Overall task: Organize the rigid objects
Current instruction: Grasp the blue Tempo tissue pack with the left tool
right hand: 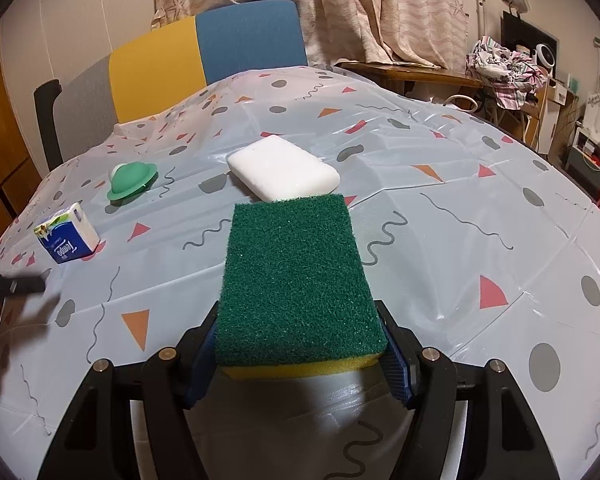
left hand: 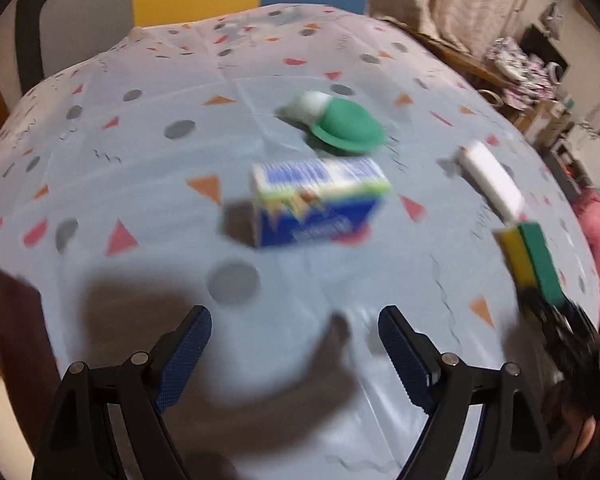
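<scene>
Right jaws on sponge (right hand: 296, 280) over patterned tablecloth (right hand: 480, 216)

Sponge (right hand: 296, 280) dark green over yellow; tissue pack (right hand: 67, 239) blue and white. Green hat-shaped lid (right hand: 132, 181), white block (right hand: 283, 175). Tablecloth (right hand: 480, 208) pale grey with grey dots, red/orange triangles, squiggles.

Sponge (right hand: 296, 280): green scouring face up, yellow foam beneath, level, clamped at near end between right gripper (right hand: 300, 354) fingers, raised off tabletop (right hand: 480, 216).

White bar (right hand: 283, 169): rounded rectangular block, lying flat at 12 o'clock, just past sponge's far edge.

Green dome-shaped piece (right hand: 132, 180) with flat brim: resting on white part, at 10 o'clock, well apart from bar.

Tissue pack (right hand: 67, 239): blue-and-white, "Tempo" print, standing on edge at 9 o'clock, near green piece.
</scene>
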{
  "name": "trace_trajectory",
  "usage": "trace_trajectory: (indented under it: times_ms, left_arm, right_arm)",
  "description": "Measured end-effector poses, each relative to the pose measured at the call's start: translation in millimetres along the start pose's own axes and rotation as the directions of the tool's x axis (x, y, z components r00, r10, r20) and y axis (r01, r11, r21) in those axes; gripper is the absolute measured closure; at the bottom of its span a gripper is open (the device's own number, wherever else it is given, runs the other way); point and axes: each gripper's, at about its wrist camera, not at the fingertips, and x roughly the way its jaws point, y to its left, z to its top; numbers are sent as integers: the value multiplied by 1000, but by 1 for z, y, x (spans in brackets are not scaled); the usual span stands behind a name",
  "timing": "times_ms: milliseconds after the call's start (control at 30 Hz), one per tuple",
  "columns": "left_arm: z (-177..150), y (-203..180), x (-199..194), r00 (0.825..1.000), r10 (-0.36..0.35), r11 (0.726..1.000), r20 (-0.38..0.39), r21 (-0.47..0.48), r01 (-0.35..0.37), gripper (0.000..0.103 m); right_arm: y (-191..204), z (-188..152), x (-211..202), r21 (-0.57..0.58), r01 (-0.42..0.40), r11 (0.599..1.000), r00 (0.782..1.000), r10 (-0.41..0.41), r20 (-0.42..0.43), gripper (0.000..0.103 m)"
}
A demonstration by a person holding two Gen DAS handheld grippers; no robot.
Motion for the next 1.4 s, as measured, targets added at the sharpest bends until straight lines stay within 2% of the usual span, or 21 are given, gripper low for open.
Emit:
trace_trajectory:
  times_ms: [133,233,300,367,467,533,667,767,900,967,1000,1167,1333,1367,1400]
  left_arm:
    - [-1,-6,-18,995,-2,1000,96,14,1,16]
    - [26,-1,-29,985,16,1000,172,-29,-12,16]
    - [50,6,-32,973,65,996,222,-78,-49,16]
    - [67,13,-24,971,128,987,203,-120,-105,16]
    - [69,19,0,981,169,981,90,-115,-158,16]
    - [54,21,-4,988,107,990,113,-109,-95,15]
    - [13,6,-12,995,64,997,71,-39,-61,16]
    - [-5,-2,-27,992,14,1000,128,-21,-11,16]
    - [-5,-10,-32,988,-28,998,150,-46,35,15]
    - [1,-19,-24,987,-19,999,157,-38,25,14]
    - [5,-21,-20,987,-19,999,157,-31,24,10]
    - [24,-27,13,996,21,999,82,-46,-17,4]
    - [21,-30,38,992,124,992,28,-22,-124,5]
    - [18,-31,41,988,151,988,34,-6,-151,7]
    - [17,-32,39,985,167,986,53,8,-167,17]
  right_arm:
    - [0,0,0,0,0,1000,1000,0,1,33]
    - [0,0,0,-1,2,1000,1000,-2,1,33]
    - [0,0,0,-1,1,1000,1000,-1,1,33]
    - [0,0,0,-1,1,1000,1000,-1,1,33]
    - [0,0,0,-1,1,1000,1000,-1,1,33]
    - [0,0,0,1,0,1000,1000,0,2,33]
    - [0,0,0,1,0,1000,1000,0,3,33]
    - [0,0,0,0,0,1000,1000,0,3,33]
    - [0,0,0,0,1,1000,1000,-1,3,33]
    - [0,0,0,1,0,1000,1000,0,4,33]
    - [0,0,0,1,-1,1000,1000,1,3,33]
    - [0,0,0,4,-3,1000,1000,3,5,33]
    - [0,0,0,9,-7,1000,1000,7,8,33]
    - [0,0,0,9,-6,1000,1000,6,8,33]
    - [0,0,0,8,-6,1000,1000,6,8,33]
